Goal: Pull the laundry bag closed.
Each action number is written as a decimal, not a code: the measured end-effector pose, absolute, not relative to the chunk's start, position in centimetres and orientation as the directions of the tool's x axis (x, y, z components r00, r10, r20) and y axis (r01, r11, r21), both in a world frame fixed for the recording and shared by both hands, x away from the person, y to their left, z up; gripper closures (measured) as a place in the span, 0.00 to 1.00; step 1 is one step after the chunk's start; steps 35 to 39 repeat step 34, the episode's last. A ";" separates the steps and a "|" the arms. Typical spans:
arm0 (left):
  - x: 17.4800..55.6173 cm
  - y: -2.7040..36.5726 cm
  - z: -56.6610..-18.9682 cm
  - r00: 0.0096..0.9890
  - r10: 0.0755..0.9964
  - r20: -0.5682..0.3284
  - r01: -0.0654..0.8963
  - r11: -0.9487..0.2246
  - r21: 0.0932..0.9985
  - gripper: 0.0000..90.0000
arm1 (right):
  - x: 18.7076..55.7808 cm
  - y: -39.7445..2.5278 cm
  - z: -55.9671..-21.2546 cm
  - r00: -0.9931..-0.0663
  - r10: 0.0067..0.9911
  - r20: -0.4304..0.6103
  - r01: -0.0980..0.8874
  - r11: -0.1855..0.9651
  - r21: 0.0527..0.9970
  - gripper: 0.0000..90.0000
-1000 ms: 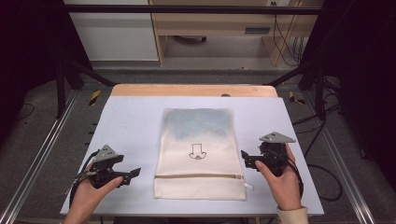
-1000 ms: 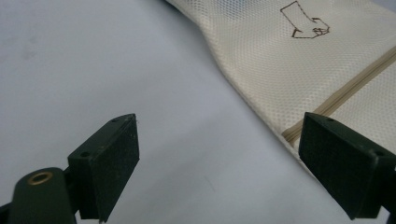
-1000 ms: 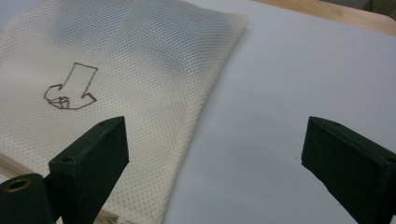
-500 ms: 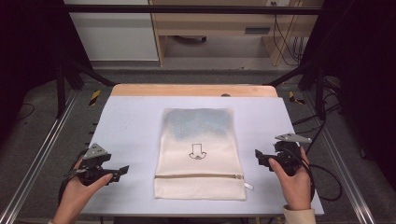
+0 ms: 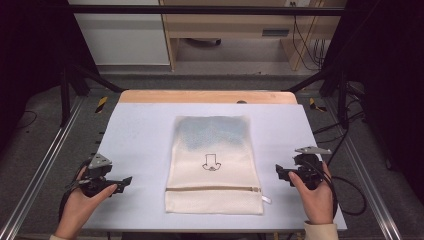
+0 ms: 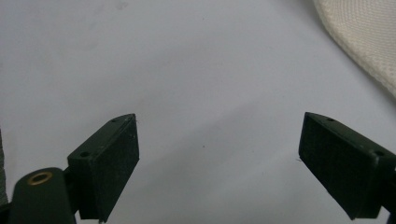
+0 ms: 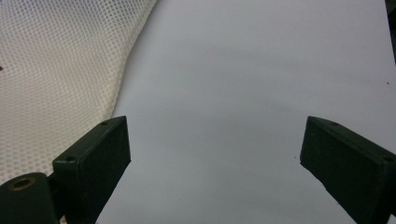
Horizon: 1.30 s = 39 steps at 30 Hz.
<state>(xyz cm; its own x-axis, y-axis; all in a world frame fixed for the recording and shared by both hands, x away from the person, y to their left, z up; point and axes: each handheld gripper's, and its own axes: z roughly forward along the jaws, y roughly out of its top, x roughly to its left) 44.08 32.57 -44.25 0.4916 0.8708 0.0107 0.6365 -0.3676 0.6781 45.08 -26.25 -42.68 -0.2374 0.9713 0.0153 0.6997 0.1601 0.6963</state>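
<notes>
Down at the lower left of the high view, the left gripper point(image 5: 122, 182) sits in the person's left hand point(image 5: 80, 205), low over the pale grey table top point(image 5: 140, 135), its black jaws spread wide with nothing between them. Its own view confirms this: both jaws stand far apart over bare table, and a corner of the cream mesh zip bag point(image 6: 364, 37) enters at the upper right of that frame, well clear of the jaws.

At the lower right of the high view, the right gripper point(image 5: 278, 172) is held in the right hand point(image 5: 315, 195), likewise released and empty, with a grey three-cornered plate on top and a black cable trailing off to the right. In the right gripper view the bag's mesh point(image 7: 56, 70) fills the upper left, its edge running down just beside the left-hand jaw; whether it touches is hard to tell.

Between the two grippers, at the centre of the high view, the bag point(image 5: 215, 165) lies flat on the table, a small dark outline drawing at its middle, a bluish-grey patch across its far part, and a zip line near its lower edge.
</notes>
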 end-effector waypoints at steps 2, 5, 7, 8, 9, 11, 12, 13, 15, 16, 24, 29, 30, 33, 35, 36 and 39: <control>44.1 32.5 -44.5 0.486 0.874 0.020 0.643 -0.373 0.669 0.13 | 45.1 -26.2 -43.0 -0.231 0.973 0.010 0.707 0.160 0.688 0.11; 44.2 32.6 -44.6 0.492 0.870 0.041 0.645 -0.396 0.654 0.13 | 45.1 -26.1 -43.6 -0.234 0.972 0.033 0.732 0.154 0.664 0.10; 44.2 32.7 -44.6 0.490 0.871 0.042 0.647 -0.395 0.652 0.13 | 45.1 -26.0 -43.8 -0.237 0.971 0.030 0.736 0.159 0.659 0.10; 44.2 32.7 -44.6 0.489 0.871 0.045 0.649 -0.398 0.648 0.13 | 45.1 -25.9 -44.2 -0.238 0.971 0.023 0.743 0.167 0.648 0.10; 44.2 32.8 -44.7 0.487 0.872 0.044 0.654 -0.398 0.644 0.13 | 45.1 -25.9 -44.2 -0.238 0.971 0.023 0.743 0.167 0.648 0.10; 44.2 32.9 -44.9 0.486 0.872 0.055 0.656 -0.405 0.637 0.13 | 44.9 -26.1 -44.9 -0.241 0.970 0.022 0.757 0.174 0.629 0.10; 44.2 33.0 -44.9 0.484 0.873 0.059 0.656 -0.407 0.636 0.13 | 44.9 -26.1 -44.9 -0.241 0.970 0.022 0.757 0.174 0.629 0.10; 44.2 33.1 -44.9 0.482 0.874 0.059 0.656 -0.404 0.638 0.12 | 44.8 -26.3 -45.1 -0.240 0.970 0.029 0.762 0.170 0.625 0.10; 44.2 33.4 -44.8 0.473 0.879 0.058 0.655 -0.395 0.645 0.12 | 44.5 -26.6 -45.2 -0.237 0.971 0.034 0.761 0.164 0.628 0.10; 44.2 33.5 -44.8 0.466 0.883 0.061 0.655 -0.390 0.648 0.12 | 44.4 -26.7 -45.3 -0.237 0.971 0.035 0.762 0.163 0.627 0.10; 44.4 35.0 -45.2 0.428 0.901 0.066 0.666 -0.364 0.652 0.12 | 43.2 -27.2 -46.0 -0.274 0.961 0.047 0.742 0.180 0.646 0.09; 44.3 35.6 -45.0 0.411 0.910 0.055 0.656 -0.337 0.676 0.10 | 42.5 -27.4 -46.3 -0.279 0.959 0.048 0.733 0.180 0.656 0.07; 44.3 35.7 -45.0 0.408 0.912 0.049 0.649 -0.327 0.687 0.10 | 42.4 -27.6 -46.5 -0.275 0.960 0.051 0.735 0.176 0.655 0.07; 44.3 35.3 -44.7 0.428 0.903 0.045 0.612 -0.326 0.721 0.08 | 42.3 -27.7 -46.5 -0.277 0.959 0.063 0.731 0.168 0.661 0.07; 44.3 35.3 -44.7 0.428 0.903 0.045 0.612 -0.326 0.721 0.08 | 42.3 -27.7 -46.5 -0.277 0.959 0.063 0.731 0.168 0.661 0.07; 44.3 35.3 -44.7 0.428 0.903 0.045 0.612 -0.326 0.721 0.08 | 42.3 -27.7 -46.5 -0.277 0.959 0.063 0.731 0.168 0.661 0.07; 44.3 35.3 -44.7 0.428 0.903 0.045 0.612 -0.326 0.721 0.08 | 42.3 -27.7 -46.5 -0.277 0.959 0.063 0.731 0.168 0.661 0.07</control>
